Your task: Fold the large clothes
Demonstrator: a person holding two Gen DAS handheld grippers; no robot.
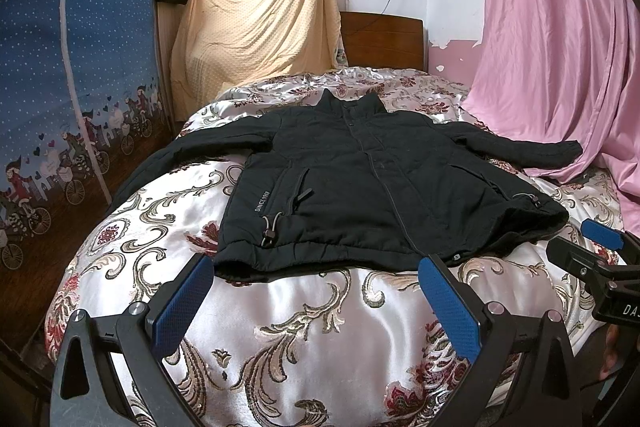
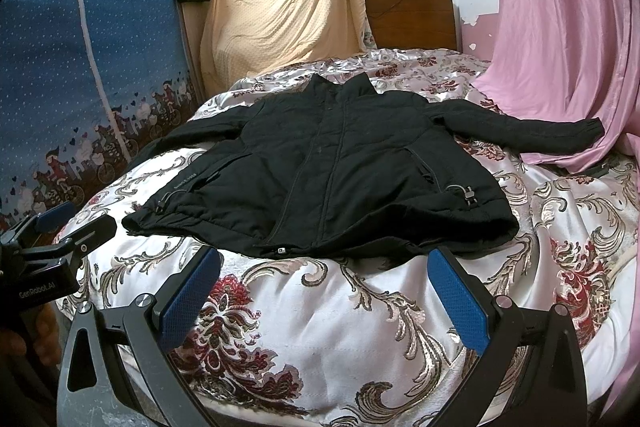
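A black zip jacket [image 1: 360, 179] lies spread flat on the bed, front up, collar toward the headboard and both sleeves stretched out sideways. It also shows in the right wrist view [image 2: 332, 163]. My left gripper [image 1: 316, 267] is open and empty, hovering just short of the jacket's hem. My right gripper [image 2: 324, 263] is open and empty, also just short of the hem. The right gripper shows at the right edge of the left wrist view [image 1: 600, 247]. The left gripper shows at the left edge of the right wrist view [image 2: 68, 223].
The bed has a shiny floral cover [image 1: 304, 315] and a wooden headboard [image 1: 380, 39]. A pink curtain [image 1: 560, 47] drapes onto the bed at right, under the jacket's right sleeve cuff. A blue fabric wardrobe [image 1: 80, 87] stands at left. A beige cloth [image 1: 256, 15] hangs behind.
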